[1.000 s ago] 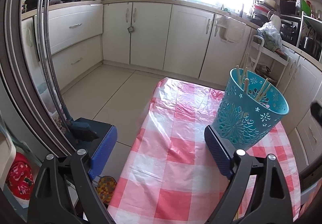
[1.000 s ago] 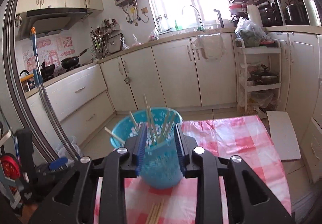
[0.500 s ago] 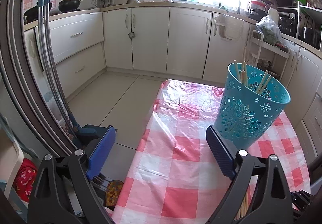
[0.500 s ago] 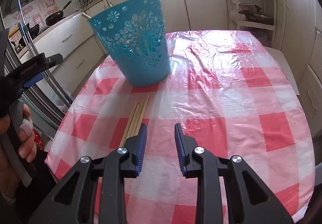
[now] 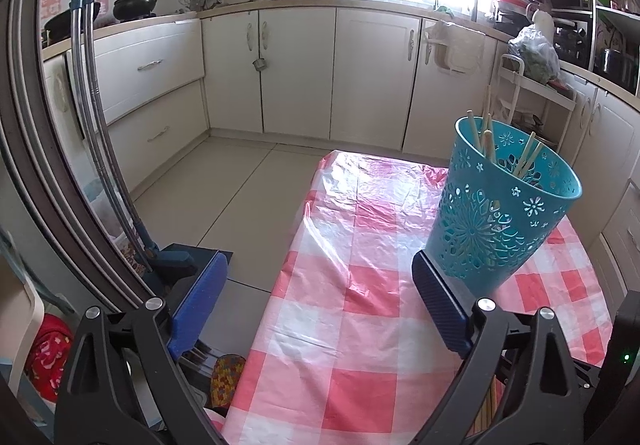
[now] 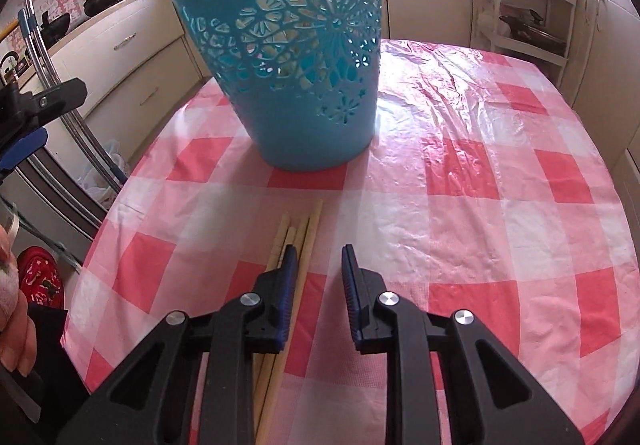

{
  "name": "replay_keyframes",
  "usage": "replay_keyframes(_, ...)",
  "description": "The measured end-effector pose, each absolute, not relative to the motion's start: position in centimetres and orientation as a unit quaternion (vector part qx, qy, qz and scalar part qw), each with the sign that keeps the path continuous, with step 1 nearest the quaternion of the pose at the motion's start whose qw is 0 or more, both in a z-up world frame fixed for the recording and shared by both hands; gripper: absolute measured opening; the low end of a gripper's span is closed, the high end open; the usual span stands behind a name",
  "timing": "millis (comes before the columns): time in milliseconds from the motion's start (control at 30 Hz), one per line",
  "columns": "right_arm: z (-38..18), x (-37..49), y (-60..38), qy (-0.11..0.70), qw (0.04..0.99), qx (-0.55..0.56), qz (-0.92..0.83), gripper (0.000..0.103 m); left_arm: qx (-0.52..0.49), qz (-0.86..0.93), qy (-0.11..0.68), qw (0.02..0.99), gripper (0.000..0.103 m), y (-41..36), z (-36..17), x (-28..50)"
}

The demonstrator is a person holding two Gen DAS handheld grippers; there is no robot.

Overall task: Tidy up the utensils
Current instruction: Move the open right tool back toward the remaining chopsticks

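A teal cut-out basket [image 6: 304,57] stands on the red-and-white checked tablecloth [image 6: 480,205] and holds several wooden chopsticks [image 5: 486,133]. Several more chopsticks [image 6: 298,229] lie flat on the cloth in front of the basket. My right gripper [image 6: 318,265] is open a little and empty, low over the cloth, its left finger over the loose chopsticks. My left gripper [image 5: 320,285] is wide open and empty at the table's left edge, its right finger next to the basket [image 5: 500,213]. The loose chopsticks' ends show by that finger [image 5: 486,411].
The table's left edge drops to a tiled floor [image 5: 240,181]. A mop handle [image 5: 96,93] and a dark door frame stand at the left. White cabinets [image 5: 372,73] line the far wall. A white rack [image 6: 528,9] stands behind the table at the right.
My right gripper has come down from above the basket and moved in low over the loose chopsticks on the cloth. My left gripper has shifted only slightly and stays wide open.
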State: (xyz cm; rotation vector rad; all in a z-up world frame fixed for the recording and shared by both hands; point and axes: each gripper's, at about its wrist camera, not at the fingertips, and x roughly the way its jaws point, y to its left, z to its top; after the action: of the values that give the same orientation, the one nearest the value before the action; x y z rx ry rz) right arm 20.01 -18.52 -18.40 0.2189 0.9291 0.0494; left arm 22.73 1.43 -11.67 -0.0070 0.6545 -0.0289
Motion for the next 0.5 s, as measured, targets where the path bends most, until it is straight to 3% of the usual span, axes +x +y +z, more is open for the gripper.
replay_keyframes(233,-18.3,19.5,-18.7,0.456,0.887,0.064,0.036,0.009,0.01,-0.033,0.338,0.94,0.09,0.7,-12.3,22.9)
replay_keyframes(500,-18.4,15.7,-23.3,0.469,0.879,0.079,0.029,0.008,0.096,-0.156,0.413,0.892,0.09,-4.8,-15.9,21.7)
